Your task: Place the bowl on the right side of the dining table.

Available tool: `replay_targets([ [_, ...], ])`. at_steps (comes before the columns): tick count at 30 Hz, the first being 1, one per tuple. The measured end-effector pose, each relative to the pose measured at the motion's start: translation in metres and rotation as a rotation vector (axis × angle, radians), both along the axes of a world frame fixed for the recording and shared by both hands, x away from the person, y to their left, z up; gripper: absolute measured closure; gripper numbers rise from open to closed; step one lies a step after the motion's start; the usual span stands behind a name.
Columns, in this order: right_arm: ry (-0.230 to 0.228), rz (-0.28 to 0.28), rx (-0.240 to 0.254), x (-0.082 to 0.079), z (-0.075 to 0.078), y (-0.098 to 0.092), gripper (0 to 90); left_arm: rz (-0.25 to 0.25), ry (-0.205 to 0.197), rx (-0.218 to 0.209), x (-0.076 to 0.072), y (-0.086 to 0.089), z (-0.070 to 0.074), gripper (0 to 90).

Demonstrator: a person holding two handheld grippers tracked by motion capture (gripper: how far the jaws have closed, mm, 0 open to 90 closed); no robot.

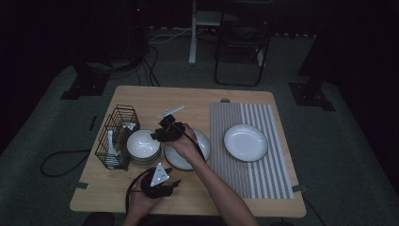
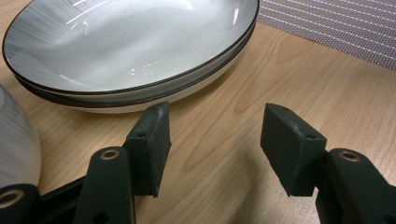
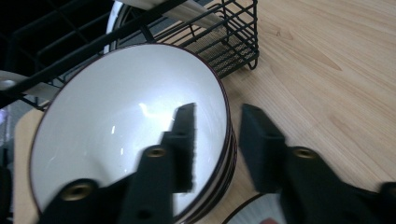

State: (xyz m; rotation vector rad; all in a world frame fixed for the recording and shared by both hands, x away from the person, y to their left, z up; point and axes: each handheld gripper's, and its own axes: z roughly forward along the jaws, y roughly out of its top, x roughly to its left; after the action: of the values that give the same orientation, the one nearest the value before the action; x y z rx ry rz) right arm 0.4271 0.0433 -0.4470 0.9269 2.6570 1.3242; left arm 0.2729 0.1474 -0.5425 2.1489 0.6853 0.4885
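A stack of white bowls with dark rims (image 1: 142,145) (image 3: 121,140) stands beside a stack of shallow white plates (image 1: 200,143) (image 2: 130,42) on the wooden table (image 1: 141,99). My right gripper (image 1: 156,135) (image 3: 217,140) reaches across the plates to the bowls. Its jaws straddle the top bowl's near rim, one inside the bowl and one outside, with a gap still showing at the inner pad. My left gripper (image 1: 170,182) (image 2: 215,140) rests low near the table's front edge, open and empty, pointing at the plate stack, with the bowl's side (image 2: 14,135) at its left.
A black wire rack (image 1: 115,136) (image 3: 224,37) holding a white utensil (image 1: 110,143) stands just left of the bowls. A striped placemat (image 1: 249,174) (image 2: 336,23) on the right half of the table carries a single white plate (image 1: 245,142). Chair legs stand beyond the table.
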Motion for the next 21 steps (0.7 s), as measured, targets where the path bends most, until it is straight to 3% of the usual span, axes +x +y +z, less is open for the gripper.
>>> replay_targets([
  [3, -0.025, -0.019, -0.019, -0.001, -0.001, 0.003, 81.8, 0.000, 0.001, -0.002, 0.000, 0.000, 0.000, 43.4],
  [6, -0.041, -0.038, -0.007, -0.002, 0.001, 0.001, 85.6, -0.001, 0.000, -0.002, 0.000, 0.000, 0.000, 43.4],
  [17, -0.140, -0.066, -0.049, -0.012, 0.007, 0.006, 87.5, 0.004, -0.002, -0.012, 0.000, 0.000, 0.000, 43.4],
  [21, -0.161, -0.071, -0.051, -0.015, 0.009, 0.007, 87.4, 0.019, 0.002, -0.035, -0.001, 0.004, 0.000, 43.5],
])
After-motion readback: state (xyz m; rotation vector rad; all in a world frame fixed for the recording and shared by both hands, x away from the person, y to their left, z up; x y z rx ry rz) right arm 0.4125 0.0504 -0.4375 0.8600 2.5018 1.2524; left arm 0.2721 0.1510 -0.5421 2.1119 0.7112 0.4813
